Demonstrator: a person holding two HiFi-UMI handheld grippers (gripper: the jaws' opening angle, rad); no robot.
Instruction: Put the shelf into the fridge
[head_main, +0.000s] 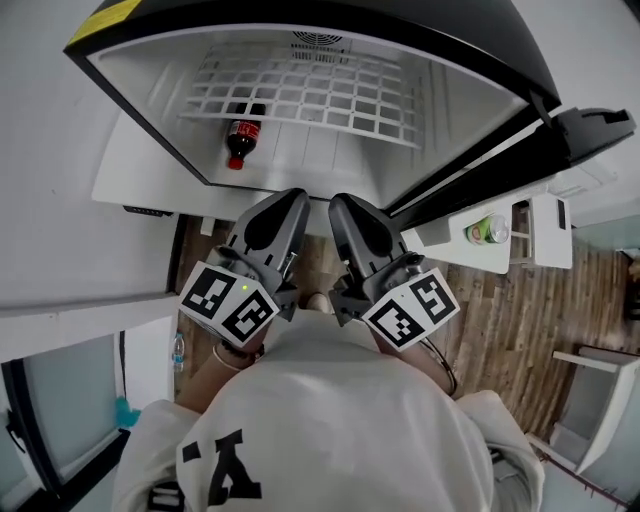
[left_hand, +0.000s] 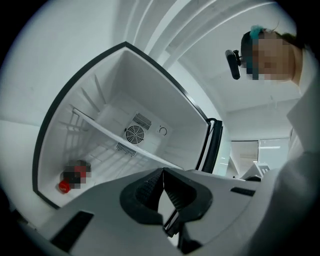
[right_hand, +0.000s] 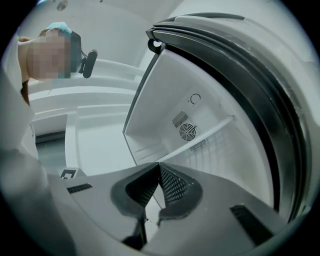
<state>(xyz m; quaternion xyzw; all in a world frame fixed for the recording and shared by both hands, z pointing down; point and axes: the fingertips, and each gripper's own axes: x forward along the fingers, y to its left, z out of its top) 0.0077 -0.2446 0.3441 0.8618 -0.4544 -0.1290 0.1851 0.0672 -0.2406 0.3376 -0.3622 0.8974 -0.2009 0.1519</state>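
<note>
Shelf (head_main: 310, 90): wire, lying inside fridge (head_main: 150, 105), above bottle (head_main: 243, 135). Left gripper (head_main: 288, 200), right gripper (head_main: 340, 205): outside fridge, jaws together, empty. Step: placement apparently done; next, confirm shelf sits level.

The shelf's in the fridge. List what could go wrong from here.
1. The white wire shelf spans the fridge, but whether both sides are fully seated cannot be told. A loose side could drop onto the bottle lying under it.
2. That bottle lies on its side, cap toward the opening, so it might roll out.
3. The left hand-held gripper and right hand-held gripper are shut and empty, so nothing steadies the shelf.
</note>
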